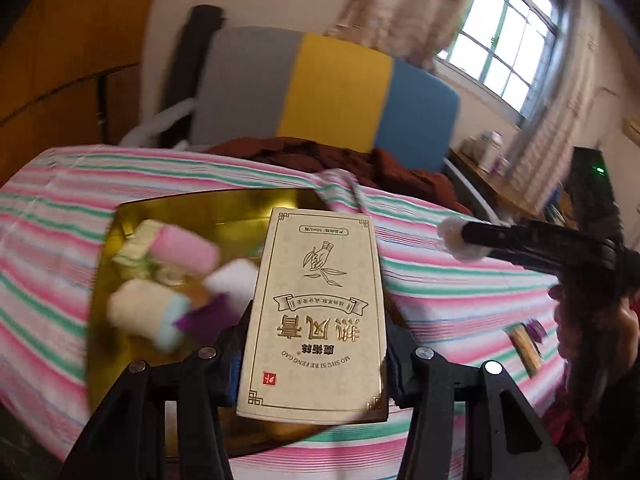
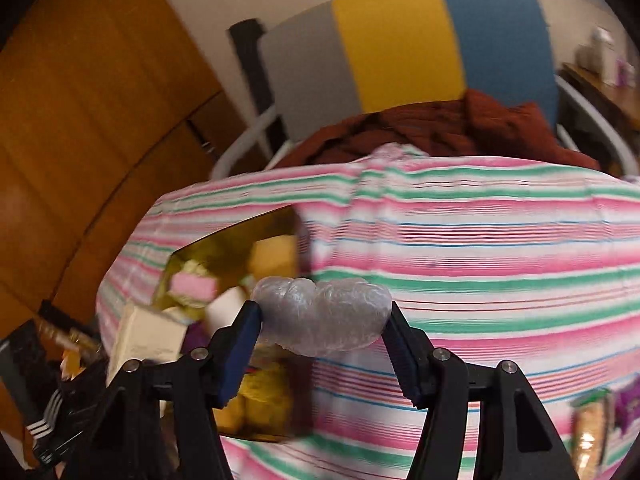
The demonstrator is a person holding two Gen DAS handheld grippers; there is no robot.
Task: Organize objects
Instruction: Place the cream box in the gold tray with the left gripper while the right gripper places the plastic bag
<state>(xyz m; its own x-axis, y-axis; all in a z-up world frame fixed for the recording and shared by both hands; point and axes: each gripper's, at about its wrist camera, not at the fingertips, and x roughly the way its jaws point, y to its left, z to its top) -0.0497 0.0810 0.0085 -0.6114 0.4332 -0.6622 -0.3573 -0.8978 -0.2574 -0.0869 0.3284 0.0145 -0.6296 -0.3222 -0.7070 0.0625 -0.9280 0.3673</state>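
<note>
Cream box (image 1: 314, 312) between left fingers (image 1: 236, 360), over gold tray (image 1: 200, 208).

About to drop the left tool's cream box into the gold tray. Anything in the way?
Nothing stands between the cream box and the gold tray; the box is over it already. The tray's left part holds rolled towels, so only the right part looks free. The right tool is off to the side.

daylight from window (image 1: 500, 36) | motion blur | fisheye-bent edges

right gripper (image 2: 324, 322) jaws clamping plastic-wrapped bundle (image 2: 324, 316)
</note>
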